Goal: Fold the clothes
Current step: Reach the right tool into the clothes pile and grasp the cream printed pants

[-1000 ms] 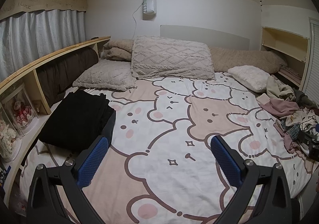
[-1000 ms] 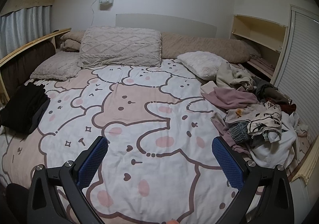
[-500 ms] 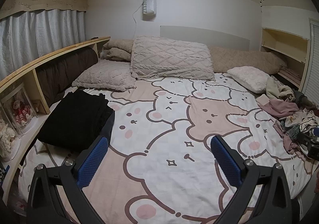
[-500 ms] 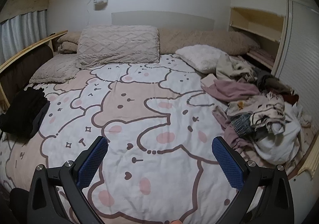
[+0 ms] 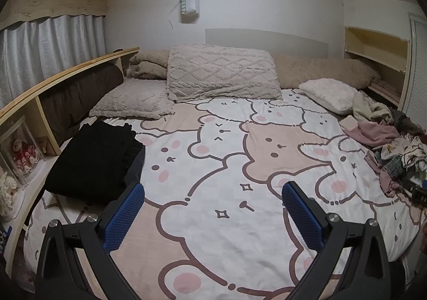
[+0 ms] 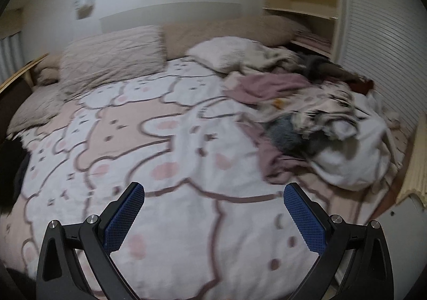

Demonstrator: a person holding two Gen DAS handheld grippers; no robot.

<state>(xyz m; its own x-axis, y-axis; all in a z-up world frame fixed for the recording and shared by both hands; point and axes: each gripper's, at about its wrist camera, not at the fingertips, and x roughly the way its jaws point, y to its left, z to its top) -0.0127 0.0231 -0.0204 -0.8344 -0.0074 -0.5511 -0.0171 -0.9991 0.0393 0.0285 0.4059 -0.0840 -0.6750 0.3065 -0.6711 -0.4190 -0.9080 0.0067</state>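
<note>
Grippers, left and right, both spread wide, empty. Heap of crumpled mixed-colour clothes at the bear-print bed cover's right edge: pinch one top garment only.

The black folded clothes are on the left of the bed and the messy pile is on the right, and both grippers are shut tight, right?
Not quite. Both jaws stand wide open, as each wrist view shows. The rest is right: the black folded clothes lie on the left and the messy pile on the right.
</note>
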